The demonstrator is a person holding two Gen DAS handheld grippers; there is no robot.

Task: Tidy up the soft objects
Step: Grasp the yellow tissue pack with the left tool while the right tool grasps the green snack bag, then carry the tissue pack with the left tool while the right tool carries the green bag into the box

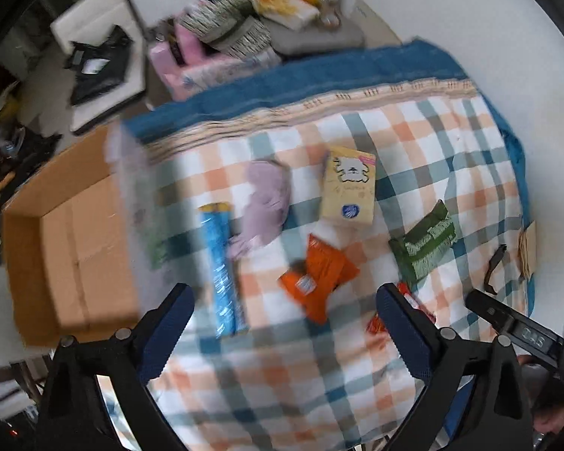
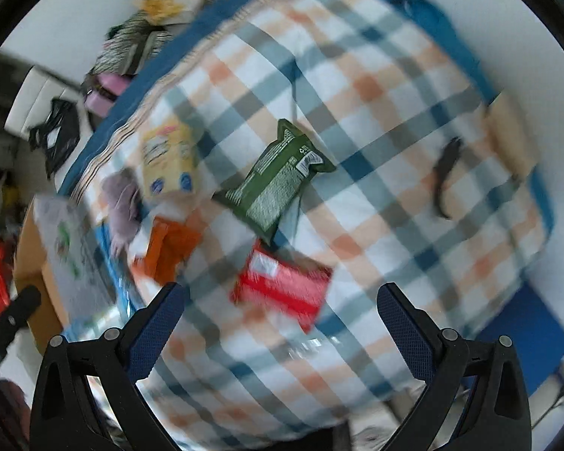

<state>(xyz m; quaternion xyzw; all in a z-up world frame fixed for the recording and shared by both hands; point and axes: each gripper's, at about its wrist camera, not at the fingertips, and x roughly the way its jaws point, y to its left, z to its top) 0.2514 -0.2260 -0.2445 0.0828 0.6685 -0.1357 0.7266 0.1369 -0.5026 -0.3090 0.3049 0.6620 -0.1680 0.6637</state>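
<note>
Several soft packs lie on a checked cloth [image 1: 394,131]: a blue tube pack [image 1: 222,267], a lilac cloth [image 1: 265,203], a yellow tissue pack [image 1: 347,188], an orange pouch [image 1: 319,274] and a green pack [image 1: 425,244]. My left gripper [image 1: 284,297] points down over the orange pouch, open, with nothing between its fingers. A red pack [image 2: 282,289] lies below my right gripper [image 2: 282,293], which is open with its pads apart from the pack. The green pack [image 2: 278,176] and the yellow tissue pack [image 2: 169,161] lie beyond it. Both views are blurred.
An open cardboard box [image 1: 56,244] stands left of the cloth, with a pale plastic sheet [image 1: 139,203] over its near edge. A pile of other packs [image 1: 237,26] sits beyond the blue border. A black strap [image 2: 445,173] lies at the cloth's right side.
</note>
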